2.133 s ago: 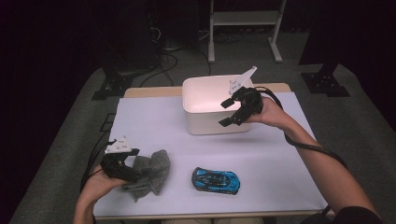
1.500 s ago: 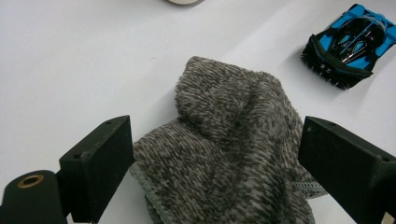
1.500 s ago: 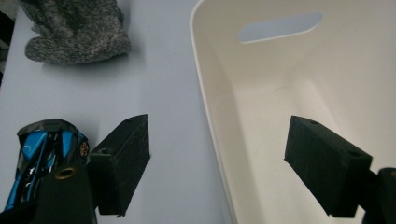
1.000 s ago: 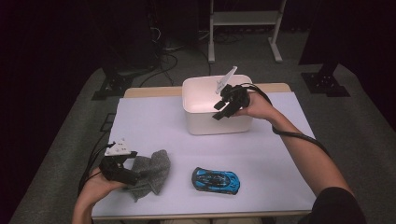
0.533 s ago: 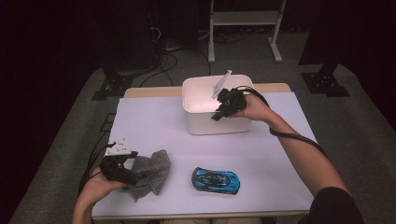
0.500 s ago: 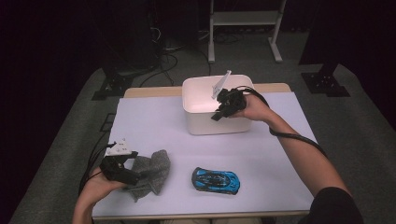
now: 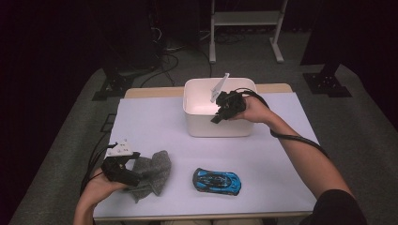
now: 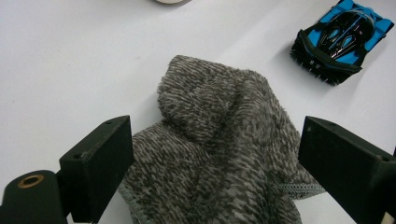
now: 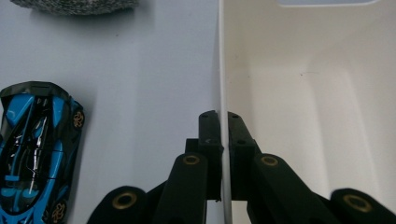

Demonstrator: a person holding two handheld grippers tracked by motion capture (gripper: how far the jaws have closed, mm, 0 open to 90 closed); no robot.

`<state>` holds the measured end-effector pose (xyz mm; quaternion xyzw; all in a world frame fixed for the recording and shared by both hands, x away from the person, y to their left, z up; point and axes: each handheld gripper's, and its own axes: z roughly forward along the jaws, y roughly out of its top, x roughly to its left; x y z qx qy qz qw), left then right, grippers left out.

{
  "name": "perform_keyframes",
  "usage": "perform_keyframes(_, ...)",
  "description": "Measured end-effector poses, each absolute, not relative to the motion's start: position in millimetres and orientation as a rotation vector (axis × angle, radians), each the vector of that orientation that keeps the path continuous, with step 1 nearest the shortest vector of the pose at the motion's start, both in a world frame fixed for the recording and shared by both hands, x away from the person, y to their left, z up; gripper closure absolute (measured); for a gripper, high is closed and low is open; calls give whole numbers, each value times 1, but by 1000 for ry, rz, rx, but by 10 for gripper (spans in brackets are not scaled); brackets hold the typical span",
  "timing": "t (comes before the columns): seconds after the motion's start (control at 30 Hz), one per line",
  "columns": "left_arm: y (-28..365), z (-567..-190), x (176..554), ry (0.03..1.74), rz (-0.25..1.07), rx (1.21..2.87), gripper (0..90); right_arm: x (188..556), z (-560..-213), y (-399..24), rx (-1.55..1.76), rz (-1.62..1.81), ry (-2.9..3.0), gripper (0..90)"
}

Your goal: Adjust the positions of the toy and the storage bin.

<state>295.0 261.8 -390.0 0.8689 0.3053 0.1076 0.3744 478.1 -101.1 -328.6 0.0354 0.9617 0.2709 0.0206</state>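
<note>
A white bin (image 7: 206, 124) stands at the back middle of the table. My right gripper (image 7: 219, 115) reaches over its near wall. In the right gripper view that gripper (image 9: 223, 126) has just closed: one jaw is outside the thin bin wall (image 9: 219, 70), one inside, and both press on it. At the front left, my left gripper (image 7: 133, 172) lies open beside a crumpled grey cloth (image 7: 152, 173). In the left gripper view the wide-apart jaws of the gripper (image 8: 219, 158) straddle the cloth (image 8: 219, 116) without pressing it. A blue toy car (image 7: 217, 181) sits front centre.
The bin's inside (image 9: 303, 93) looks bare. The blue car (image 9: 35, 149) lies on the white tabletop just outside the held wall, with the cloth (image 9: 74, 4) beyond it. The car (image 8: 343, 39) is a short way past the cloth from the left gripper.
My right gripper came down from above the bin to its near wall and closed on it. The left gripper, cloth and car have stayed where they were.
</note>
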Motion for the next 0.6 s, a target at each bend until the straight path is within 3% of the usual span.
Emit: perform_keyframes(0.6, 260, -388, 293, 770, 274, 2215, 94, 440, -328, -99, 70, 848, 3008, 869)
